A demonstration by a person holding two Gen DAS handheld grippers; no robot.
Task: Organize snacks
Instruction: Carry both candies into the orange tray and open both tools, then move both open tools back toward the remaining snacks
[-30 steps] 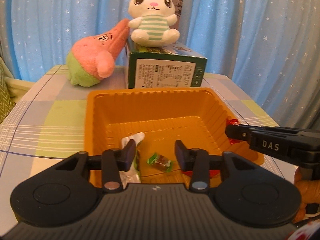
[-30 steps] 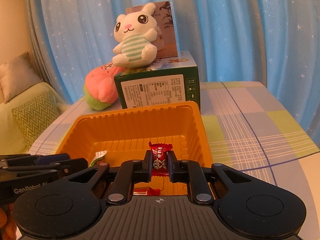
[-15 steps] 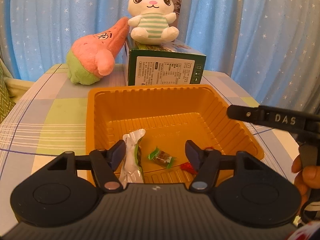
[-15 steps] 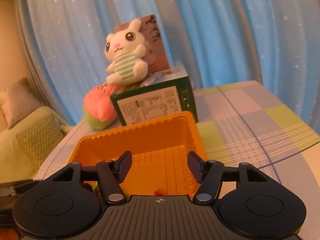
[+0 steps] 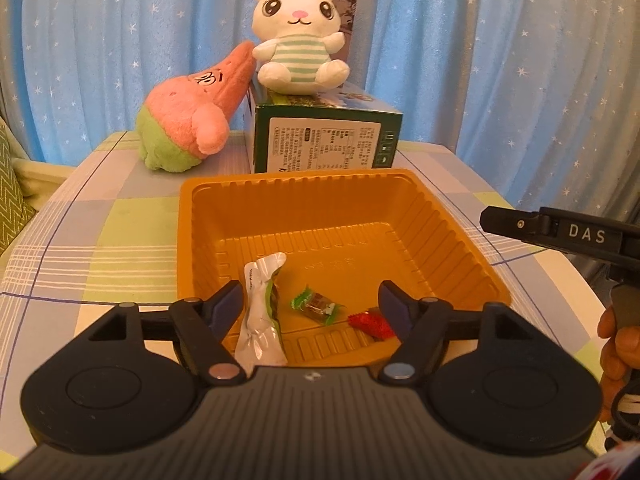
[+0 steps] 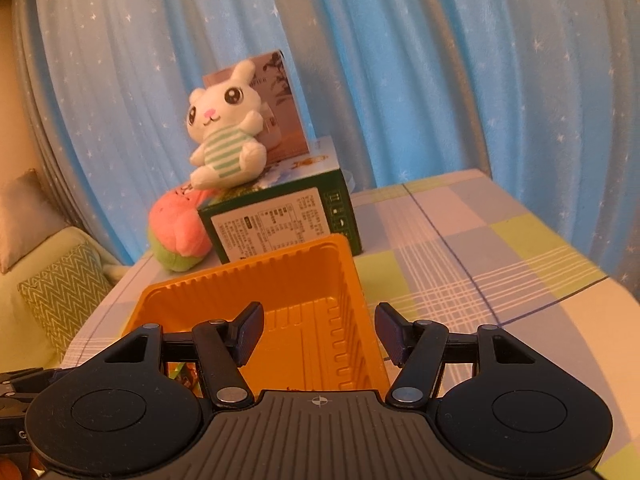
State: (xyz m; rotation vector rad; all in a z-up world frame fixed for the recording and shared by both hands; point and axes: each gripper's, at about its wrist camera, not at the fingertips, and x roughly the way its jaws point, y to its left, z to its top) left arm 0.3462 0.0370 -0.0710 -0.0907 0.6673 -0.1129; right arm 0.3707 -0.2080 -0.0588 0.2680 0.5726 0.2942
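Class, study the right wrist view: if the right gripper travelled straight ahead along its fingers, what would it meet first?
Probably the right-hand wall of the orange tray, which lies between the open right gripper fingers; beyond stands the green box. Depth is uncertain.

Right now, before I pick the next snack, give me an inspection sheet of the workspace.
Surface: table with checked cloth.
Job's things: orange tray holds a white-wrapped snack, a green-wrapped candy and a red-wrapped candy.
Clutter: green box behind the tray, white bunny plush on it, pink star plush leaning beside it.
Grippers: left gripper open, empty; right gripper open, empty, over the tray's right wall.
Cables: nothing seen.
Surroundings: blue starry curtain; sofa cushion.
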